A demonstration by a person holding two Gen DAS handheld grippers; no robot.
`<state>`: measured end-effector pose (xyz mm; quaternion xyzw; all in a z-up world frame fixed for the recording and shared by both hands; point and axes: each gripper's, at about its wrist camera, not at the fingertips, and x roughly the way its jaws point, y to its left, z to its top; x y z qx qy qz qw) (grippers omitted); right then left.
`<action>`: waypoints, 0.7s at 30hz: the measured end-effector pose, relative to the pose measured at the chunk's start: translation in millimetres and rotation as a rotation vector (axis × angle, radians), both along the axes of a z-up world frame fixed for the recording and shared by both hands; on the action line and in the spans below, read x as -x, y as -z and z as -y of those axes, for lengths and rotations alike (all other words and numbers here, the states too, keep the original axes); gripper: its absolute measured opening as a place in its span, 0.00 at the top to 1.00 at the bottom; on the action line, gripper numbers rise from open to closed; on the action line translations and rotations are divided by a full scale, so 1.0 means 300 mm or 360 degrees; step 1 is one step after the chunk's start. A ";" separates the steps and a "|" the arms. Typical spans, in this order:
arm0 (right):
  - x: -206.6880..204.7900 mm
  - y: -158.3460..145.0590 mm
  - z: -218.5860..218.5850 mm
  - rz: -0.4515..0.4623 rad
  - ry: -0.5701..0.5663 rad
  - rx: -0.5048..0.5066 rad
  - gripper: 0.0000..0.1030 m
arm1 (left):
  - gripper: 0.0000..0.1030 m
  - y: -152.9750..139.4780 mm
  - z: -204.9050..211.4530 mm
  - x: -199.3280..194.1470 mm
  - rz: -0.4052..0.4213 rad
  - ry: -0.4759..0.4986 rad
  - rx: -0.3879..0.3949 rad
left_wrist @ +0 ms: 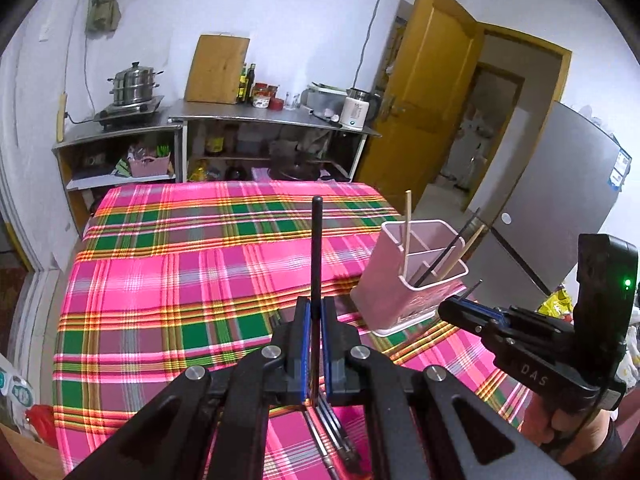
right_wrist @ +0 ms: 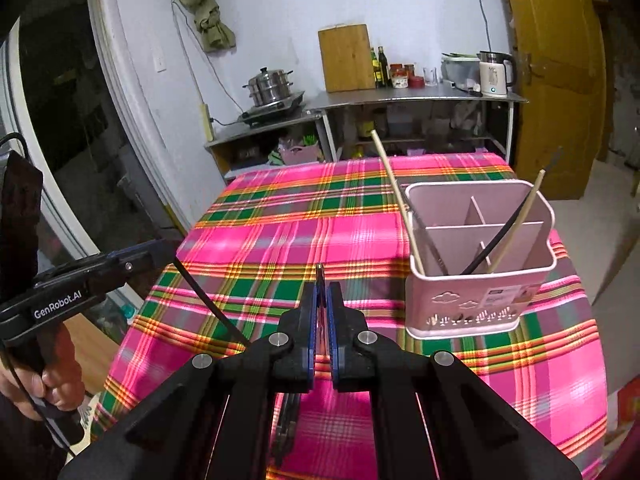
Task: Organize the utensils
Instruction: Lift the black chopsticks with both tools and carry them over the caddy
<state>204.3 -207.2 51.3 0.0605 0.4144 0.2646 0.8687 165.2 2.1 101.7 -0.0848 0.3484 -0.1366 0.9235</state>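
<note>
Pink plastic utensil holder [right_wrist: 480,280], boxy with inner dividers, stood near the plaid tablecloth's [left_wrist: 180,260] right edge, holding thin wooden and black chopsticks. Left gripper [left_wrist: 316,312] clenched a slim black chopstick [left_wrist: 317,248] upright; right gripper [right_wrist: 321,300] pinched a thin metal-tipped utensil [right_wrist: 319,274].

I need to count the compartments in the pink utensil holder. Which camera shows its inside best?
The right wrist view: the pink utensil holder is close, and its dividers show from above. The left wrist view shows it smaller and tilted, its dividers partly hidden.
</note>
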 end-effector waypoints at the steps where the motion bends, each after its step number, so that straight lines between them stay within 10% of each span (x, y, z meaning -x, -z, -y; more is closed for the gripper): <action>1: 0.002 -0.007 0.010 0.0006 0.0005 0.0000 0.95 | 0.95 -0.004 0.007 0.000 0.0002 0.0009 0.0005; 21: -0.045 -0.082 0.263 0.0063 0.0244 -0.0019 0.95 | 0.95 -0.081 0.273 -0.134 -0.0015 0.0243 0.0123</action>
